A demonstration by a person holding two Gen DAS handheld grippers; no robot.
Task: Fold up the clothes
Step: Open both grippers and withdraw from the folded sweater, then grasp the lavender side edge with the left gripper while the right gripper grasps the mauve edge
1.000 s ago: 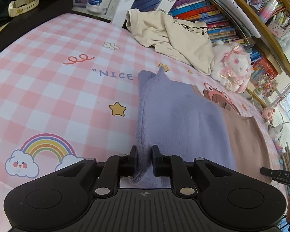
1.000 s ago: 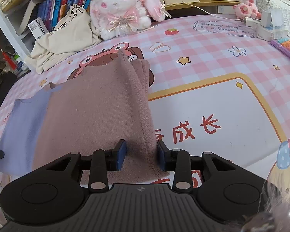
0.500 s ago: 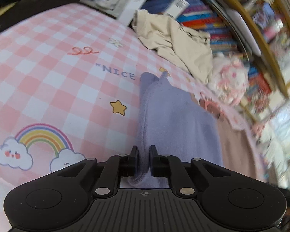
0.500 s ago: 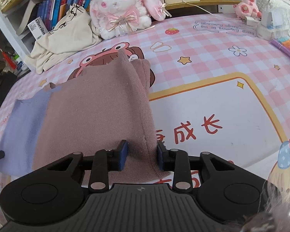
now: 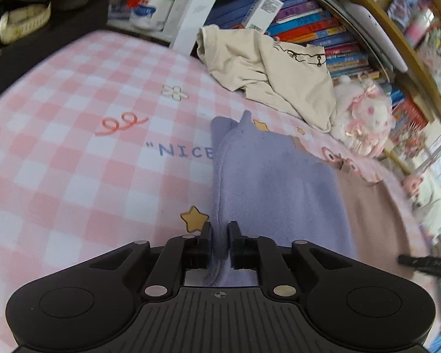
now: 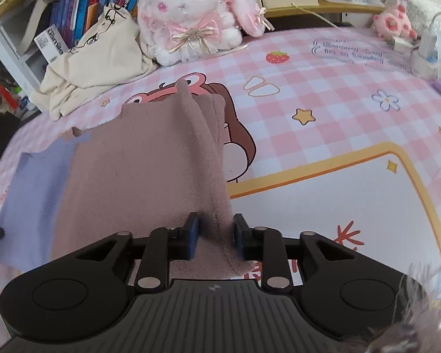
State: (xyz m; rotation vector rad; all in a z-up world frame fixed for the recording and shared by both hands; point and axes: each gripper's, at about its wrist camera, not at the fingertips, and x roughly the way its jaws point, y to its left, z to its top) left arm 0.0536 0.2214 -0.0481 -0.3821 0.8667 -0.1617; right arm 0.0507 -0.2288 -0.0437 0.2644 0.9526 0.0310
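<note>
I have the left hand-held gripper point(image 5: 219, 242) clamped on the lavender edge of the two-tone cloth point(image 5: 276, 194), the fabric bunched tight between its narrow jaws. On my right wrist view the right hand-held gripper point(image 6: 215, 239) grips the mauve end of the same cloth point(image 6: 138, 176); its blue-padded jaws stand wider, with a raised ridge of fabric running up between them. The cloth stretches between my two grippers over the pink checked bench point(image 5: 73, 153), lavender half to the left, mauve half to the right, and its far edge lies on the cartoon bear print. Beyond it, a crumpled cream shirt point(image 6: 103, 58) sits against the bookshelf point(image 5: 323, 29), touching a white plush rabbit point(image 6: 191, 17) with pink bows. A small pink plush point(image 6: 394, 25) sits well apart at the far right, near a tangle of white chargers point(image 6: 420, 56). The left view is slightly blurred.
</note>
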